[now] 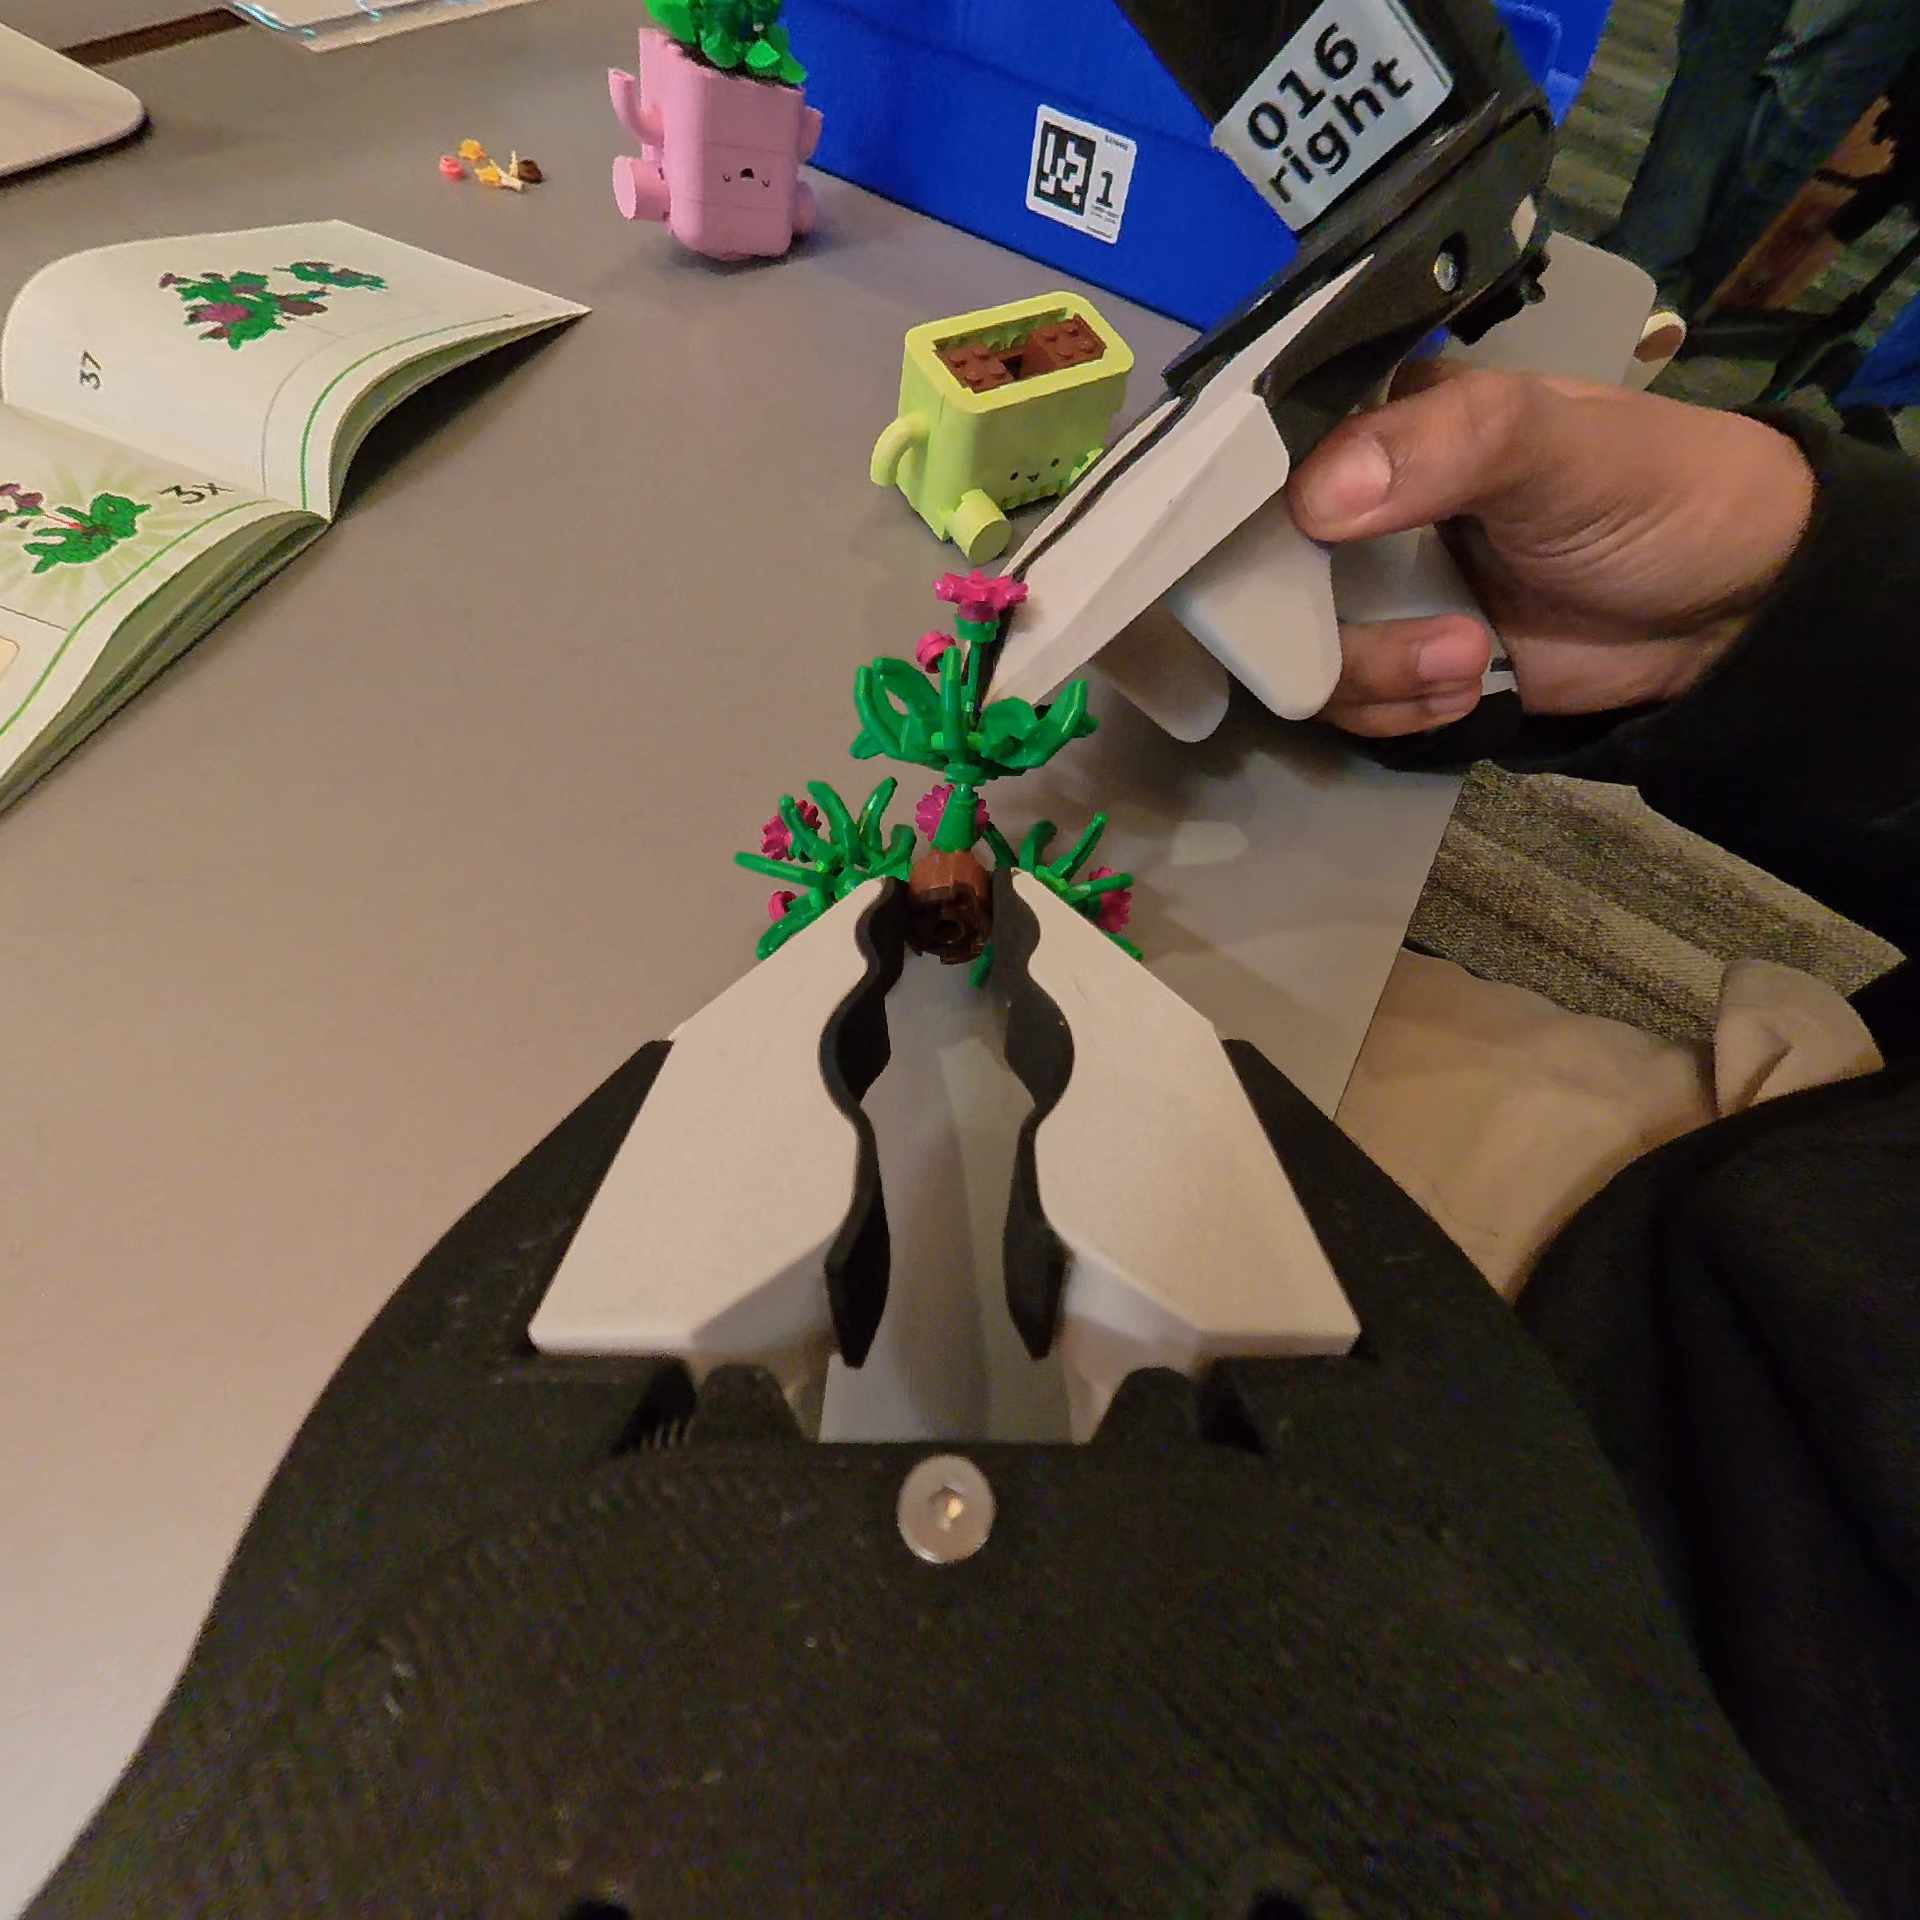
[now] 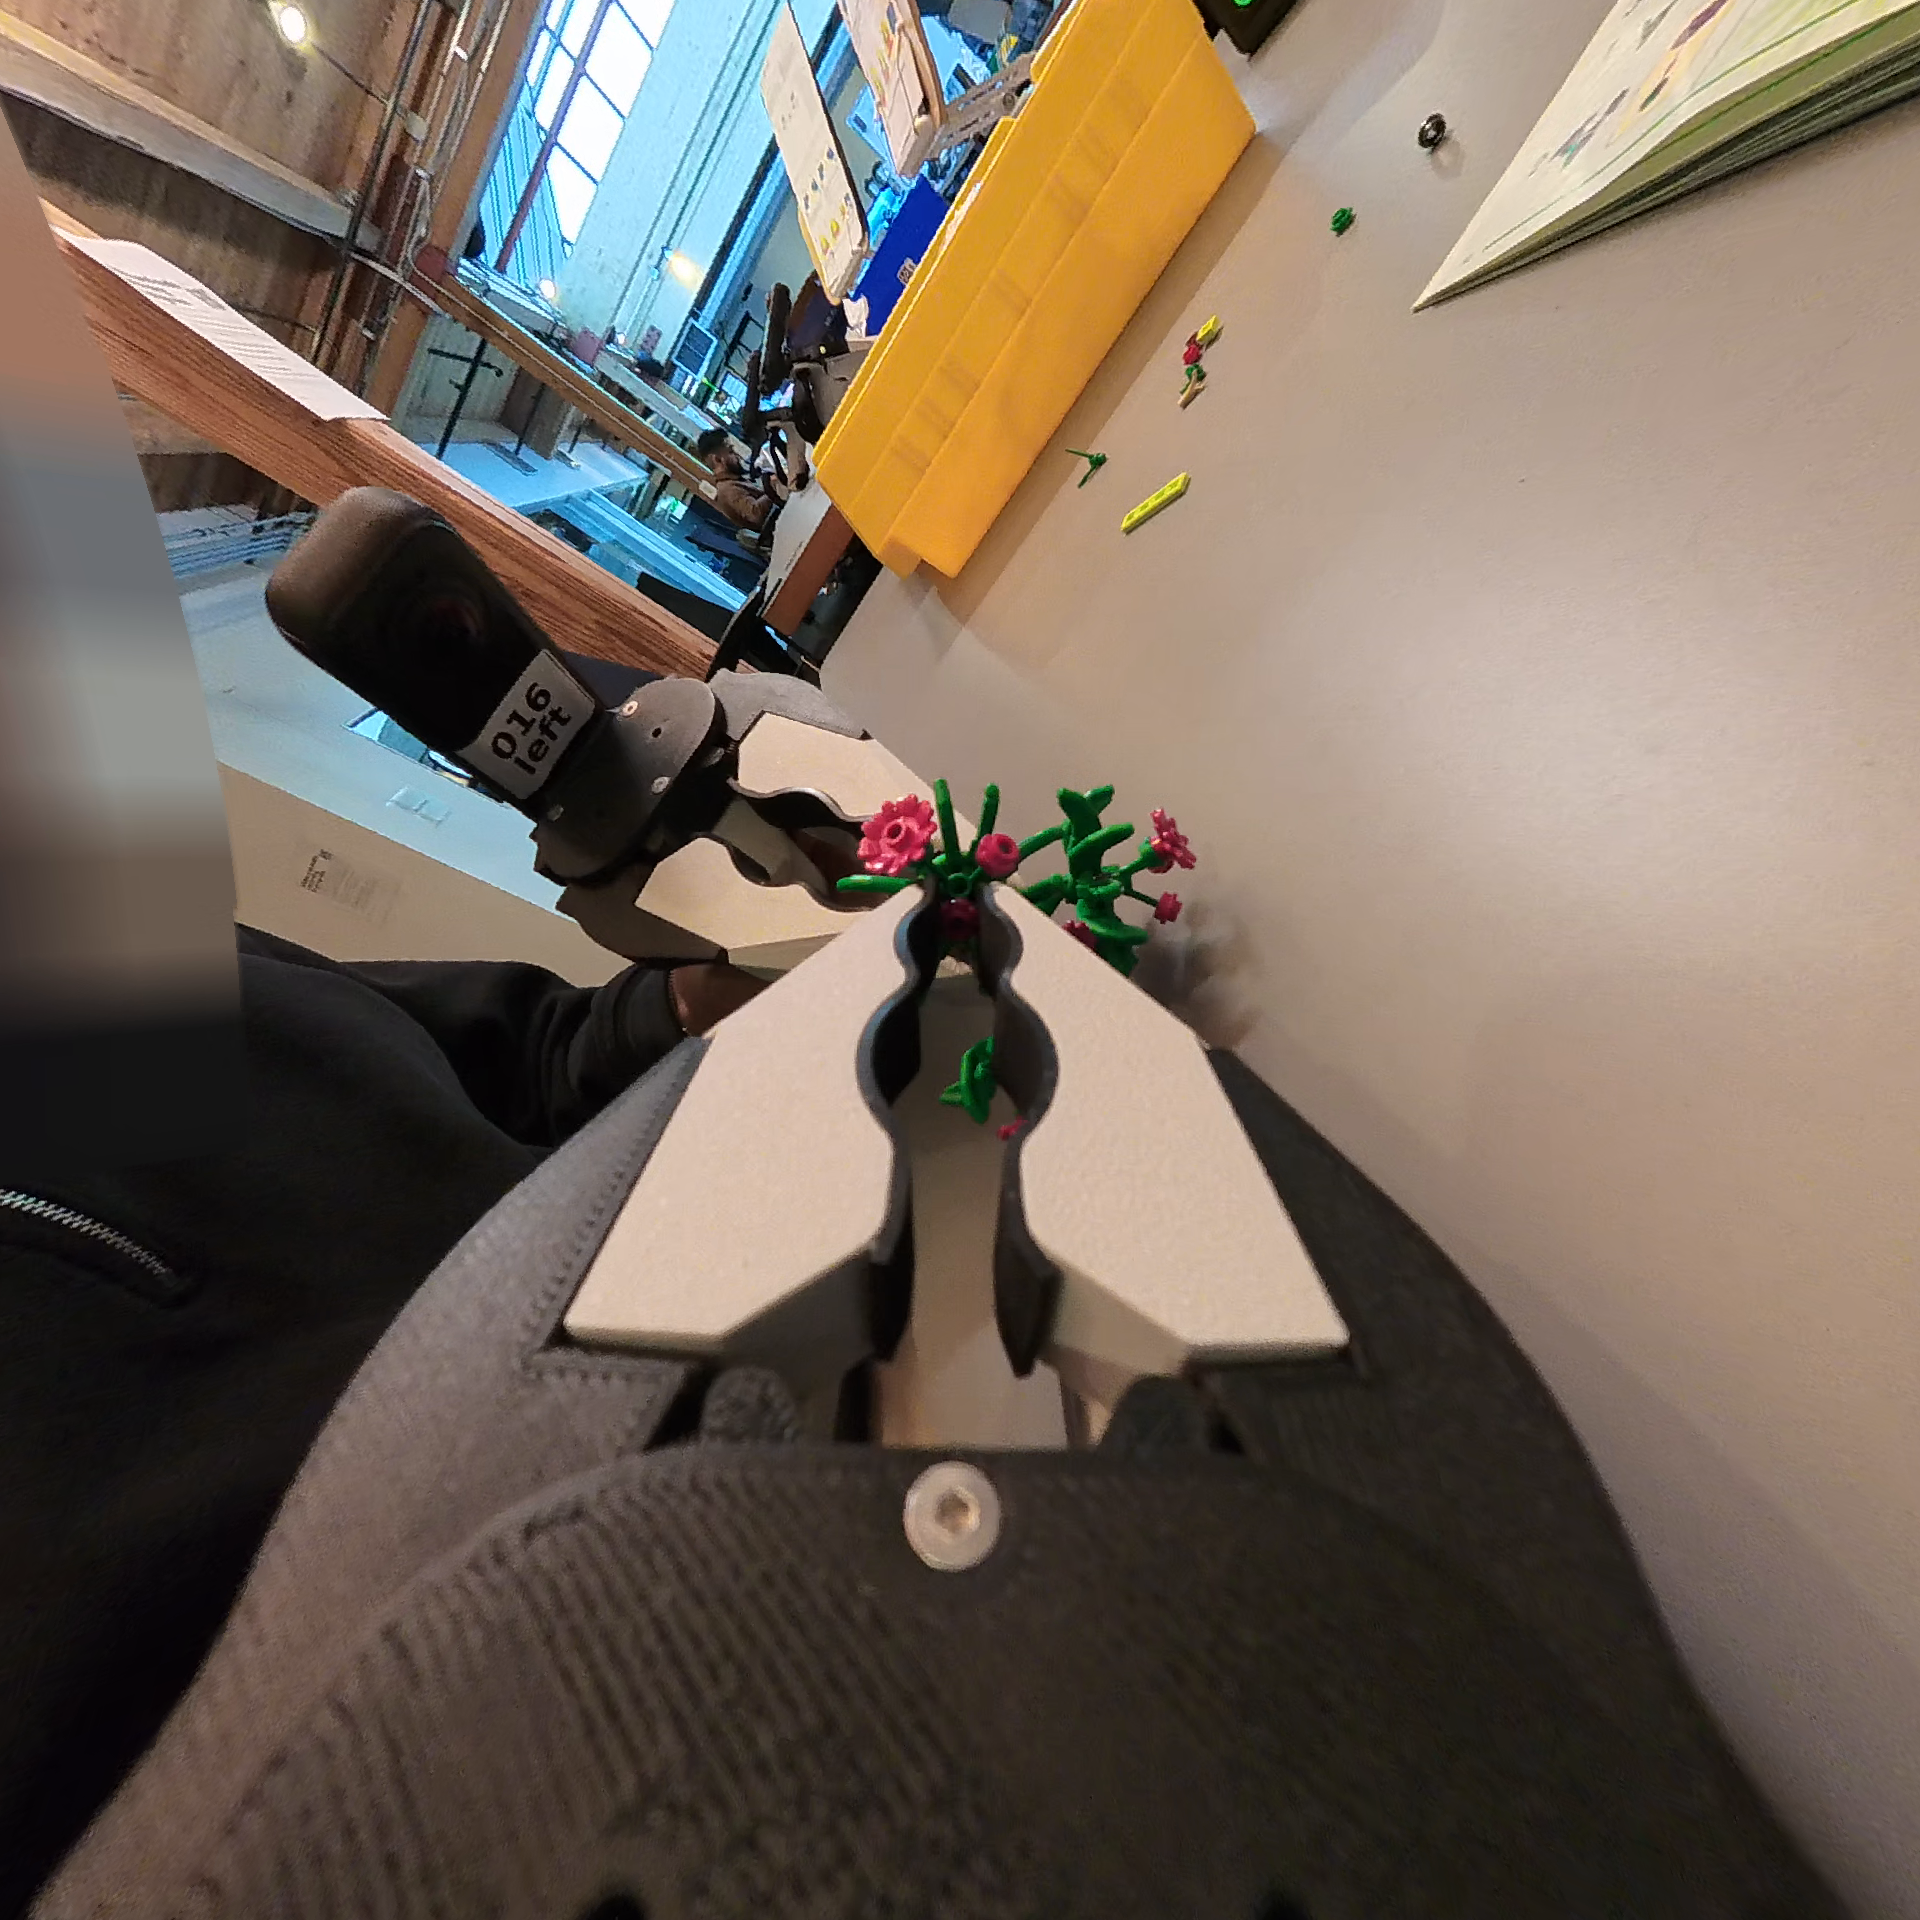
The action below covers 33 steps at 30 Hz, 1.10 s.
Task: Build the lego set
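Observation:
A green lego plant with magenta flowers stands on a brown round base piece. My left gripper is shut on that brown base and holds the plant just above the grey table. My right gripper comes in from the upper right and is shut on the plant's top flower stem. In the right wrist view my right gripper pinches the green stem among the flowers, with the left gripper behind it. A lime green pot stands beyond the plant.
A pink pot with a green plant and a blue bin stand at the back. An open instruction booklet lies to the left. Loose small pieces lie near it. A yellow bin and scattered pieces show in the right wrist view. Less than 4 cm separates the two grippers' tips. About 12 centimeters separates my right fingertips from the lime green pot.

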### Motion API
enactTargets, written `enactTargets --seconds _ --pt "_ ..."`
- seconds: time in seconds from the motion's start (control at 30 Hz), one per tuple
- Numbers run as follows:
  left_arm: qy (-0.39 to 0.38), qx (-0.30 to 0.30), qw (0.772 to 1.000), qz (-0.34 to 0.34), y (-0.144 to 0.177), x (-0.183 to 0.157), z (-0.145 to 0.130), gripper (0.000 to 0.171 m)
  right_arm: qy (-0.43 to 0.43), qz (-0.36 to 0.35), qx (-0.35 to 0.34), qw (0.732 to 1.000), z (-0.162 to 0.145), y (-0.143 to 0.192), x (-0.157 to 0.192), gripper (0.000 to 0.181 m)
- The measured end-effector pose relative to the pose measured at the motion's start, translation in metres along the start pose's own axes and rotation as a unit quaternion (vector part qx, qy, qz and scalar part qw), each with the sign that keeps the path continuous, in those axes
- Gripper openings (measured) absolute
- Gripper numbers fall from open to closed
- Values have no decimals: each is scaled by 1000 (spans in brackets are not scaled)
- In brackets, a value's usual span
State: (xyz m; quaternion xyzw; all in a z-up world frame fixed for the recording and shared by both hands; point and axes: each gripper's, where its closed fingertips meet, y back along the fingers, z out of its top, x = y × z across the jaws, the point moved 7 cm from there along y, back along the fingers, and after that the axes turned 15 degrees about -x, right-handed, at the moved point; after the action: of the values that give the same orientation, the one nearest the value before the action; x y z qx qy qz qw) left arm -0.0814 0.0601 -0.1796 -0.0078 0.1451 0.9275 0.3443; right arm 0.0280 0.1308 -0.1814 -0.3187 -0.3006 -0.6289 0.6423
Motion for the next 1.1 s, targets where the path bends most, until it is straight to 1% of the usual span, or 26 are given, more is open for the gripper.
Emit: enactTargets --seconds 0.3,0.6,0.73,1.1 --pt "-4 7 1000 3 -2 -1 -2 13 20 -16 20 999 0 0 0 4" --pt "-1 4 1000 5 -2 -1 -1 13 5 -20 -7 1000 -3 0 -1 5" --pt "6 6 1000 1 -3 -2 -2 13 -19 -19 -20 999 -4 0 -2 5" --pt "3 7 1000 4 -4 -3 -2 13 -13 -26 -22 999 -5 0 0 5"
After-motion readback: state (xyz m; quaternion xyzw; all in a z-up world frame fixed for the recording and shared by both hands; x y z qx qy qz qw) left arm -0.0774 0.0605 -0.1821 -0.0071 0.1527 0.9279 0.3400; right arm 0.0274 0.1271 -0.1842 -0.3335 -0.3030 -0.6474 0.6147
